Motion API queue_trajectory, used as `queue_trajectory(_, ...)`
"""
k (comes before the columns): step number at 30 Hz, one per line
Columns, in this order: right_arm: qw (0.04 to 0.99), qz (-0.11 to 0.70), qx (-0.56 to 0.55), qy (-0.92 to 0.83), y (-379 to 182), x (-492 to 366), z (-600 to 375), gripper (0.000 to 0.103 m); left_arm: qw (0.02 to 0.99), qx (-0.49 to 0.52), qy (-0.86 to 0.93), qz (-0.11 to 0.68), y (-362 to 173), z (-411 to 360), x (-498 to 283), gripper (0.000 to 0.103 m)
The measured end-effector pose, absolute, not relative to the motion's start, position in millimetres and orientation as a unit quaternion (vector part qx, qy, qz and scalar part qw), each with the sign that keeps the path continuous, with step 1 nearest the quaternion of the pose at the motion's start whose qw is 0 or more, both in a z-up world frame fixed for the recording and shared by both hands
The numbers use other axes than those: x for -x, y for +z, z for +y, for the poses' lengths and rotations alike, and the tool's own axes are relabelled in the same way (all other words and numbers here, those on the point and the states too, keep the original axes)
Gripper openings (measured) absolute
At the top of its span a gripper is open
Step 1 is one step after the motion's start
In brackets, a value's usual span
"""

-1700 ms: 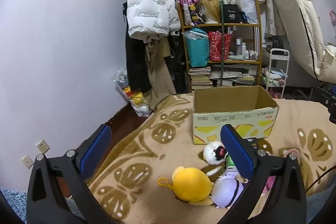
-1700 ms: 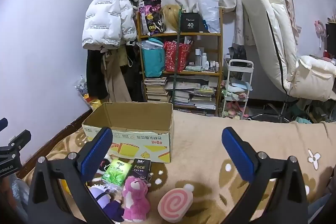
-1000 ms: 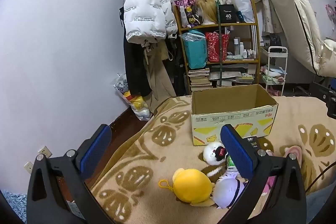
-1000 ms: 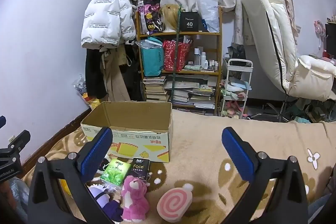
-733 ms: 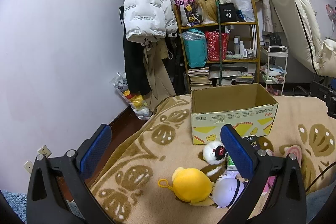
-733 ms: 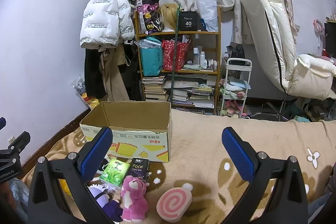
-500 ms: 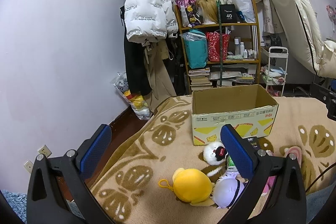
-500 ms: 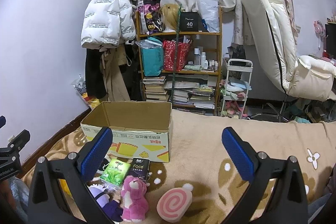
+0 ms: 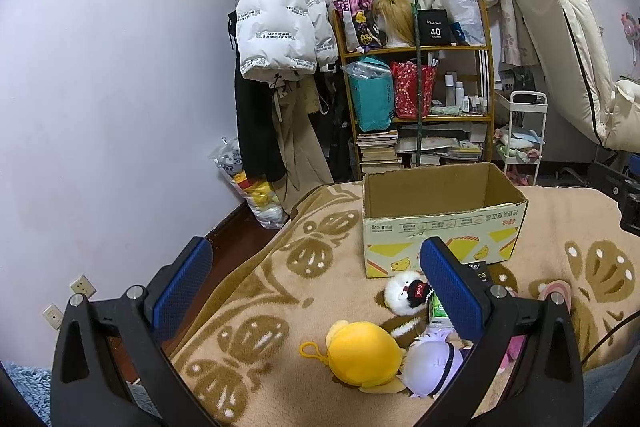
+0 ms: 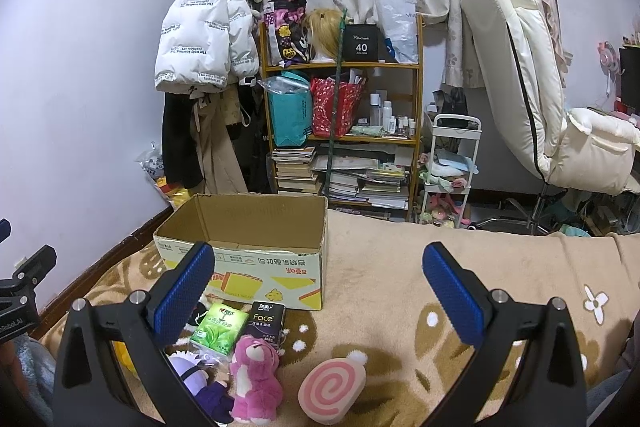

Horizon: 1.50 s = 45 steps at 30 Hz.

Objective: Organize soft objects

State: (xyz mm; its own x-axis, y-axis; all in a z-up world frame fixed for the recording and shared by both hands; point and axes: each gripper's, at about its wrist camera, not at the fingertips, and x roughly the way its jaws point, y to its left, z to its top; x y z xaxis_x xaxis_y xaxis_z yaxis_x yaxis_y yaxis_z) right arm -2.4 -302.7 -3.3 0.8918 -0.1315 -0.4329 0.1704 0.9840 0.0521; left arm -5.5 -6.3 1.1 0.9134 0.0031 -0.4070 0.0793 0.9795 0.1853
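Note:
An open cardboard box (image 9: 440, 223) (image 10: 256, 259) stands on a beige patterned blanket (image 9: 280, 291). In front of it lie soft toys: a yellow plush (image 9: 362, 353), a lilac plush (image 9: 430, 369) (image 10: 192, 371), a white fluffy one (image 9: 402, 293), a pink bear (image 10: 254, 373) and a pink swirl cushion (image 10: 332, 385). A green tissue pack (image 10: 219, 325) and a black tissue pack (image 10: 266, 319) lie beside them. My left gripper (image 9: 316, 279) hovers open above the yellow plush. My right gripper (image 10: 318, 283) hangs open over the bear and the cushion. Neither holds anything.
Behind the bed a cluttered wooden shelf (image 10: 340, 131) holds books and bags. A white puffer jacket (image 9: 280, 27) hangs at the left wall. A cream recliner (image 10: 540, 99) and a small white trolley (image 10: 450, 167) stand at the right. The blanket's right half (image 10: 480, 267) is bare.
Both grippers stay open and almost still. The left wrist view has drifted slightly, and the toys and box keep their places.

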Motion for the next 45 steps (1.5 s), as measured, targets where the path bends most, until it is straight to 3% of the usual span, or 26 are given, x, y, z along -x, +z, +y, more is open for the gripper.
queue_trajectory(45, 0.972, 0.218, -0.044, -0.078, -4.3, 1.4, -301.6, 0.103, 0.972, -0.107, -0.021, 0.208, 0.3, -7.7, 5.7, 0.102)
